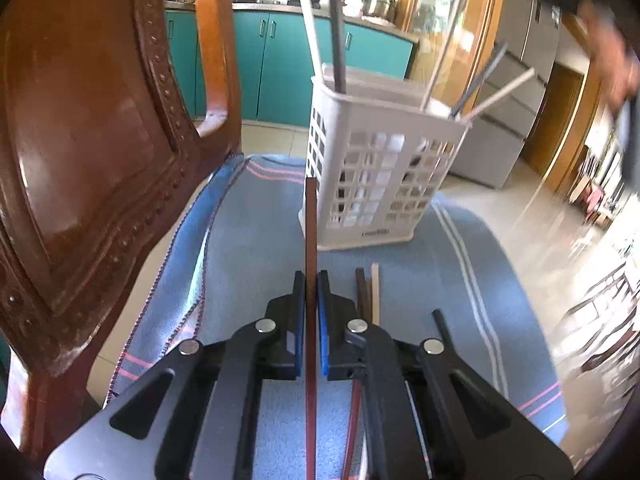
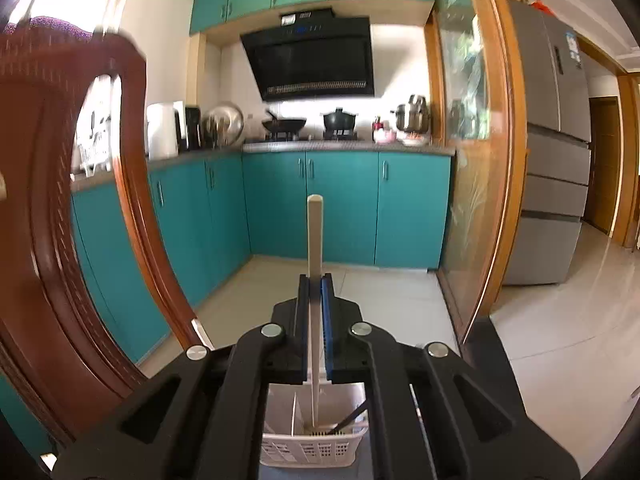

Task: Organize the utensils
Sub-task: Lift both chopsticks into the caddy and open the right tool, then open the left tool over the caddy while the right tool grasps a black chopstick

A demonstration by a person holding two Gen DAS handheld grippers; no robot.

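Note:
My left gripper (image 1: 311, 280) is shut on a dark red-brown chopstick (image 1: 311, 224) that points toward the white slotted utensil basket (image 1: 380, 168) standing on the blue cloth (image 1: 248, 240). Several white and dark chopsticks (image 1: 338, 40) stand in the basket. Loose chopsticks (image 1: 370, 292) lie on the cloth just right of the gripper. My right gripper (image 2: 315, 280) is shut on a cream-white chopstick (image 2: 315, 232), held upright above the basket (image 2: 316, 446), its lower end reaching into the basket.
A brown wooden chair back (image 1: 92, 152) stands close on the left and also shows in the right wrist view (image 2: 60, 220). Teal kitchen cabinets (image 2: 340, 208), a fridge (image 2: 556, 160) and tiled floor lie beyond. The person's blurred arm (image 1: 612, 60) shows at upper right.

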